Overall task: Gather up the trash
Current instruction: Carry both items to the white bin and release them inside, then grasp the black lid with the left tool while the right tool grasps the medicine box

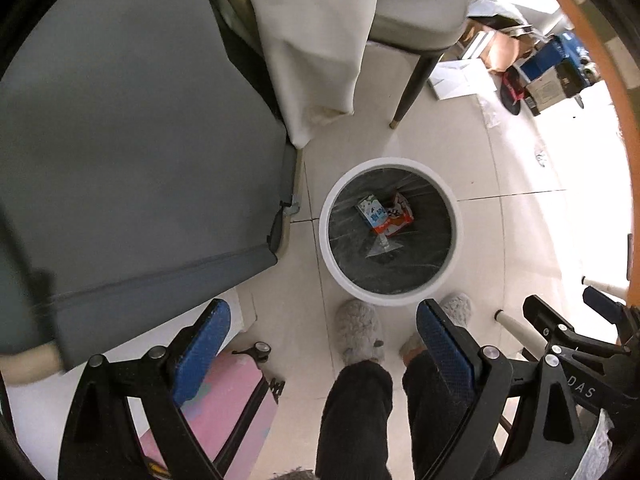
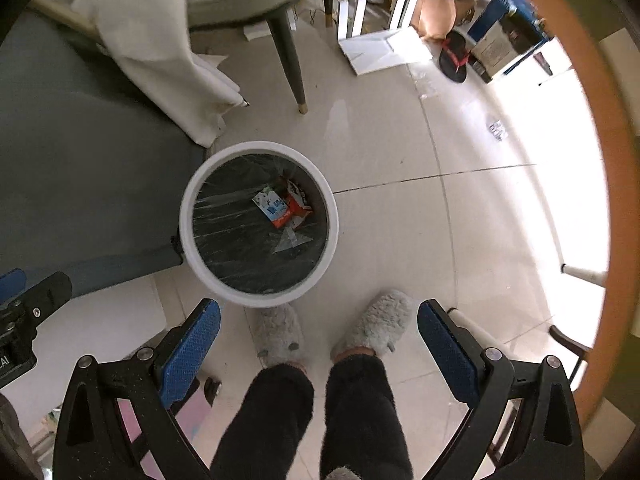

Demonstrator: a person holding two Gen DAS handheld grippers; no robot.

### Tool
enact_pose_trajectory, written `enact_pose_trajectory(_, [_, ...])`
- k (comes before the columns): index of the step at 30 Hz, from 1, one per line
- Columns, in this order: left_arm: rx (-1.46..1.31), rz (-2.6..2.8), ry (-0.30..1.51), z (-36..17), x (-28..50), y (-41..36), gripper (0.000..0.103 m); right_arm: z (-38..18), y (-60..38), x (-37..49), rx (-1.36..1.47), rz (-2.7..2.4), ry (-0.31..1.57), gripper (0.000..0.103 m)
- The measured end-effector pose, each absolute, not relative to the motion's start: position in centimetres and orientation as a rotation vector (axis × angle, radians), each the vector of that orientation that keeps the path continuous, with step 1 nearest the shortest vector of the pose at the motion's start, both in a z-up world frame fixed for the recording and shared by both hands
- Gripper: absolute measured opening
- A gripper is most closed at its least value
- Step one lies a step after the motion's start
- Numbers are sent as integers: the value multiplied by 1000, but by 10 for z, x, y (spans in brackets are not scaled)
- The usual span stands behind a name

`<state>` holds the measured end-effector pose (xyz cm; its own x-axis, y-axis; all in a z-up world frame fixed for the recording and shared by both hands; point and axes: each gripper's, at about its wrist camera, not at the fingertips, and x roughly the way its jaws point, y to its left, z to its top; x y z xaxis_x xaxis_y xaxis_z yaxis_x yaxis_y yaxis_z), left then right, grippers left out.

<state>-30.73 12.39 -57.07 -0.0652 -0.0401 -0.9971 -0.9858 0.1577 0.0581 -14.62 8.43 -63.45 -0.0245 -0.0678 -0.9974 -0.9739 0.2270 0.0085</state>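
Note:
A white round trash bin [image 1: 390, 300] with a dark liner stands on the tiled floor; it also shows in the right wrist view [image 2: 256, 298]. Inside lie a blue-and-white carton [image 1: 371, 210] and a red-orange wrapper [image 1: 400, 216], also seen as the carton [image 2: 270, 204] and the wrapper [image 2: 296, 206]. My left gripper [image 1: 322, 322] is open and empty, held high above the bin's near side. My right gripper [image 2: 319, 320] is open and empty, above the floor just right of the bin.
A grey bed [image 1: 120, 140] with a white cloth [image 1: 312, 52] lies left. A chair leg [image 2: 294, 68] stands behind the bin. The person's grey slippers [image 2: 376, 328] are at the bin's near side. Boxes [image 2: 384, 48] clutter the far floor. A pink suitcase [image 1: 224, 400] lies below.

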Motion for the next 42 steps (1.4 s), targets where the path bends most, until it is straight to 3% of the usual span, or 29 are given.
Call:
enact_pose_trajectory(15, [-1038,1116,1272,-394,-323,86,95,-436,52,-163,-958,1086,1351,100])
enact_pose_trajectory(24, [-864,1125,1172,-289,-281,83,95,-335,28,-129,-682,1108,1406,100])
enact_pose_trajectory(31, [-694,1010,1123,-241,-154,79,95,-268,-23,-2,-405,987,1398,100])
enact_pose_trajectory(32, [-671,979,1127,-238,-127,78,102,-263,-34,19,-382,958,1392,100])
enact_pose_trajectory(34, [-629,919,1130,-234,-77,73,103,-259,-61,67,-337,876,1392,100])
enact_pose_trajectory(42, [-520,619,1271,-277,136,20,103,-272,-205,270,-174,465,1400,100])
